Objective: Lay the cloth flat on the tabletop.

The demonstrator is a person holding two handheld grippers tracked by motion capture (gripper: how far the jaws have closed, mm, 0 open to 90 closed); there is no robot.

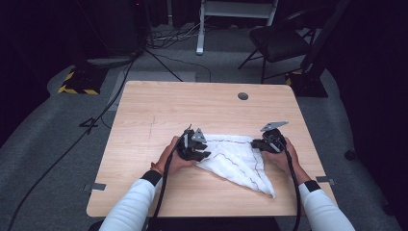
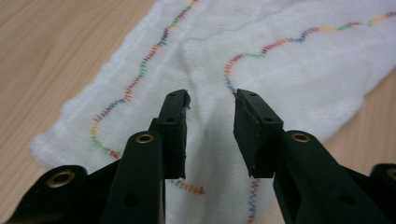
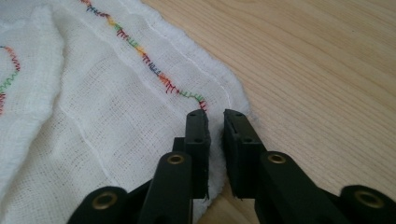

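Observation:
A white cloth (image 1: 235,154) with wavy coloured stitching lies crumpled on the wooden table (image 1: 192,106), near its front. My left gripper (image 1: 206,154) sits at the cloth's left end. In the left gripper view it (image 2: 210,95) is open, its jaws astride a soft ridge of the cloth (image 2: 289,70). My right gripper (image 1: 256,143) is at the cloth's right corner. In the right gripper view it (image 3: 215,114) has its jaws drawn in to a narrow slit over the hemmed edge of the cloth (image 3: 93,116), with white fabric showing in the slit.
The table has a round cable hole (image 1: 243,96) at the back right and bare wood all around the cloth. Behind the table, on the grey floor, stand a dark chair (image 1: 279,38), a yellow-and-black striped base (image 1: 77,84) and trailing cables (image 1: 72,144).

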